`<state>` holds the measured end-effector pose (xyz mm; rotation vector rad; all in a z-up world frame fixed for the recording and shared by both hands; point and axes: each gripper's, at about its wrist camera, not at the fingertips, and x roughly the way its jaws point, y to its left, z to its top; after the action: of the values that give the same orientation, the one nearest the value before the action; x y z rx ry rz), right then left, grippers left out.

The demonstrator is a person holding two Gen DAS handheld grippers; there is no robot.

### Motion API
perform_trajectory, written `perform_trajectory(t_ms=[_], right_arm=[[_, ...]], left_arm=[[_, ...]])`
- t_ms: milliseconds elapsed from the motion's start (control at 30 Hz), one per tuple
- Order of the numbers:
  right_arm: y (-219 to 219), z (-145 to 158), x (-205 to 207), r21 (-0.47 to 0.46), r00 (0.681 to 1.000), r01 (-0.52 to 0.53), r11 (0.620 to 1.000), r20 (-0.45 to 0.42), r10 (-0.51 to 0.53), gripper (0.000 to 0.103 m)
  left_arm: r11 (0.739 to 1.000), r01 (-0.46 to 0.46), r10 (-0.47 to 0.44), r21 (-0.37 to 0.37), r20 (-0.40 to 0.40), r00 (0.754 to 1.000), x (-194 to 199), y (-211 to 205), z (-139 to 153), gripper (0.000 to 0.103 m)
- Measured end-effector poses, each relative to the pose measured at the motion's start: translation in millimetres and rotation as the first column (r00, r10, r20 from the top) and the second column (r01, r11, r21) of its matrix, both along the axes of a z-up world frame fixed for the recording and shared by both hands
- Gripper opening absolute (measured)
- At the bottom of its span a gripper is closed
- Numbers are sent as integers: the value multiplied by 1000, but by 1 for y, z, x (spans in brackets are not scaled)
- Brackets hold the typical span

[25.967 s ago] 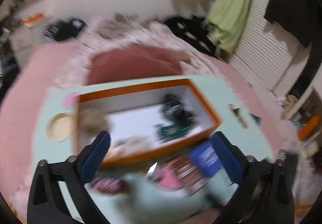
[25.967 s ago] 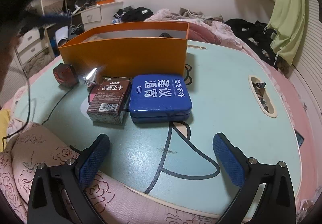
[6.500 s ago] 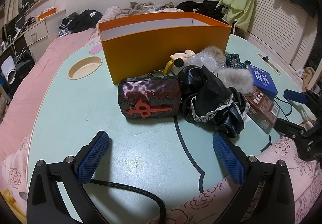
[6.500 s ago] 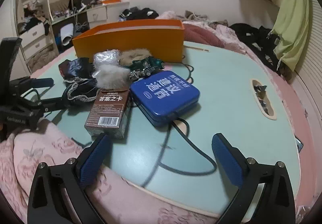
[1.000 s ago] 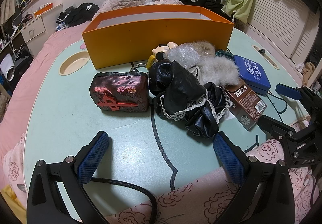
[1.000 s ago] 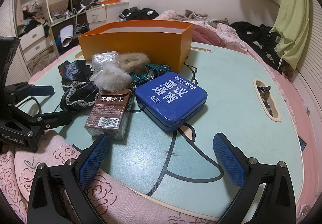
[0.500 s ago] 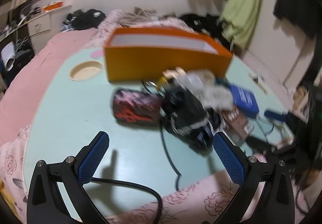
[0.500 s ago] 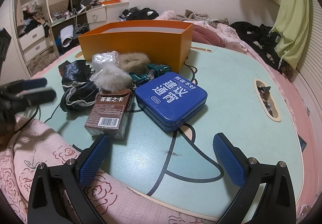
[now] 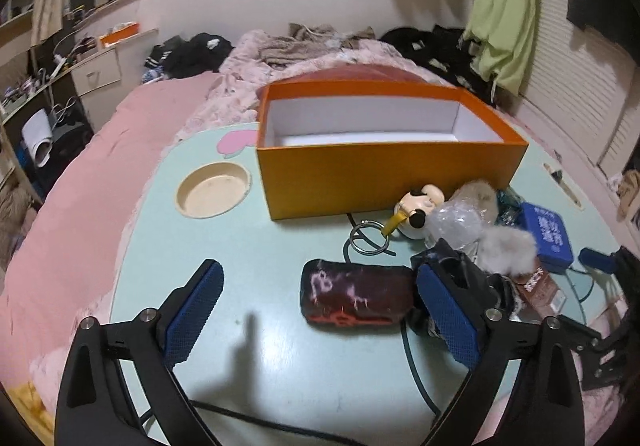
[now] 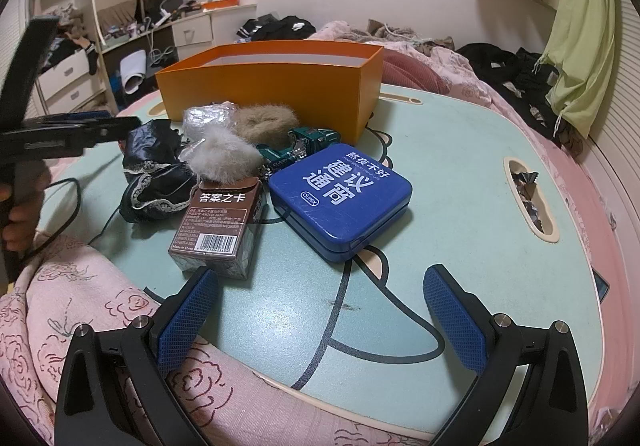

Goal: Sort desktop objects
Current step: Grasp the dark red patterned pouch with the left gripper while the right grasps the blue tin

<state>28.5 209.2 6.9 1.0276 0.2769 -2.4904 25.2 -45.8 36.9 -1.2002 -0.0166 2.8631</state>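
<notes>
Left gripper (image 9: 318, 310) moved in over the dark red pouch (image 9: 357, 298), jaws just narrowing but empty, lining up a grab. Right gripper (image 10: 320, 310) waits open near blue tin (image 10: 340, 201); orange box (image 9: 384, 169) empty.

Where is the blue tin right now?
In the right wrist view the blue tin lies on the table centre, right of the brown card box, just before the orange box.

My two black hand-held grippers

My left gripper (image 9: 318, 310) and right gripper (image 10: 322, 316) have black arms, blue cross-hatched pads (image 9: 194, 312) and silver screws (image 10: 501, 320).
</notes>
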Motion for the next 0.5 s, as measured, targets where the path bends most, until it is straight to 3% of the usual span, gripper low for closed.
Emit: perform_trajectory(t_ms=[67,100,267,500], right_arm=[[1,0,1,0,1000,0,1000,0,0,103],[0,0,0,0,1000,0,1000,0,0,103],[1,0,1,0,1000,0,1000,0,0,103],[1,0,1,0,1000,0,1000,0,0,103]], left_arm=[[1000,24,-24,12,40,999,-8,2,-8,65],[999,32,-33,18,62,998,-11,4,-12,61],[998,54,-55,31,45,997,-8,8,-16,61],[998,32,-30,60,-29,999,24,3,3,61]])
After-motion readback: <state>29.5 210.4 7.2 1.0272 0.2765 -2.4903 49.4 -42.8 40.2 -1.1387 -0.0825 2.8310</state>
